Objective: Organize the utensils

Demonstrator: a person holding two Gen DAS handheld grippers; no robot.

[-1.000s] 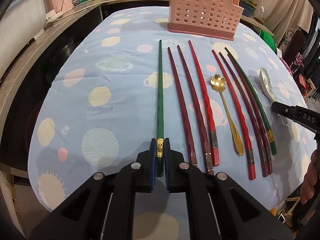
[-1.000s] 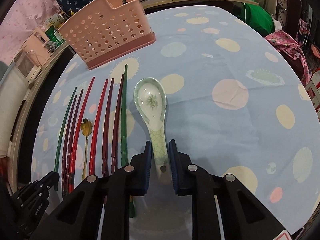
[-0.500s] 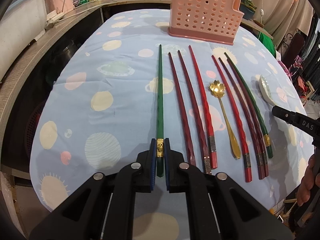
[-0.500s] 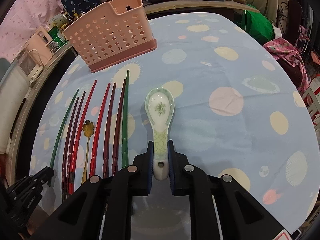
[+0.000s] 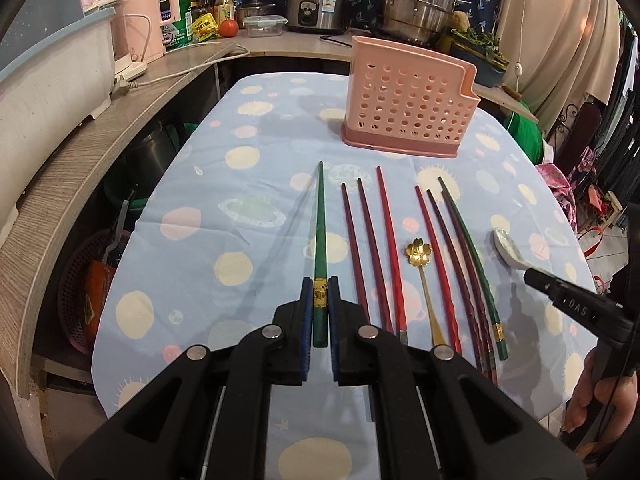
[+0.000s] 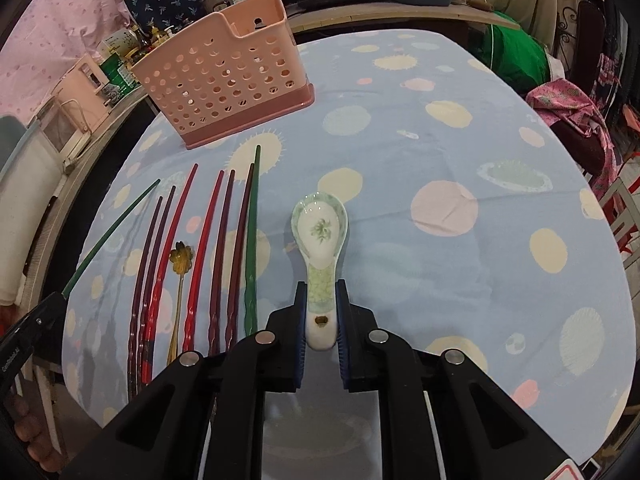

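On the table, chopsticks lie side by side before the basket.

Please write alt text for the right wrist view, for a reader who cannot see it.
The right gripper grips a ceramic spoon by its handle above a blue spotted tablecloth. To its left lie chopsticks and a gold spoon; a pink basket stands behind them.

Both the left claw and right claw are black, with blue pads and round silver screws.
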